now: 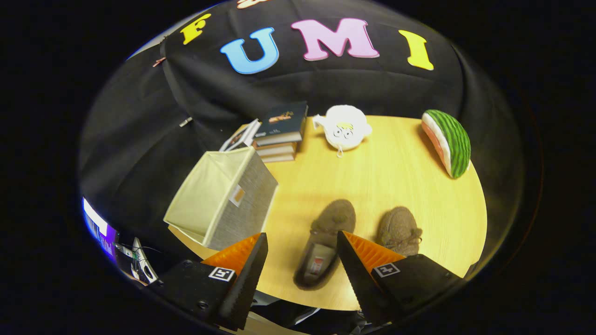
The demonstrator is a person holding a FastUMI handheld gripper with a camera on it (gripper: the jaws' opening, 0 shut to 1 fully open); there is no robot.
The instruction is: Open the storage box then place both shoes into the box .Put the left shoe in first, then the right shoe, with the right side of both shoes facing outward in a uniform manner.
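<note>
Two brown fuzzy shoes lie on the round wooden table. One shoe sits between my fingers and just ahead of them, its opening toward me. The other shoe lies to its right, partly behind my right finger. The storage box, fabric with a pale lining and a grey side, stands open at the table's left edge, just beyond my left finger. My gripper hangs above the table's near edge, open, with nothing pressed between its fingers.
A stack of books stands behind the box at the table's far side. A white plush toy lies beside the books. A watermelon-slice cushion rests at the far right edge. Wooden surface lies bare between the shoes and these things.
</note>
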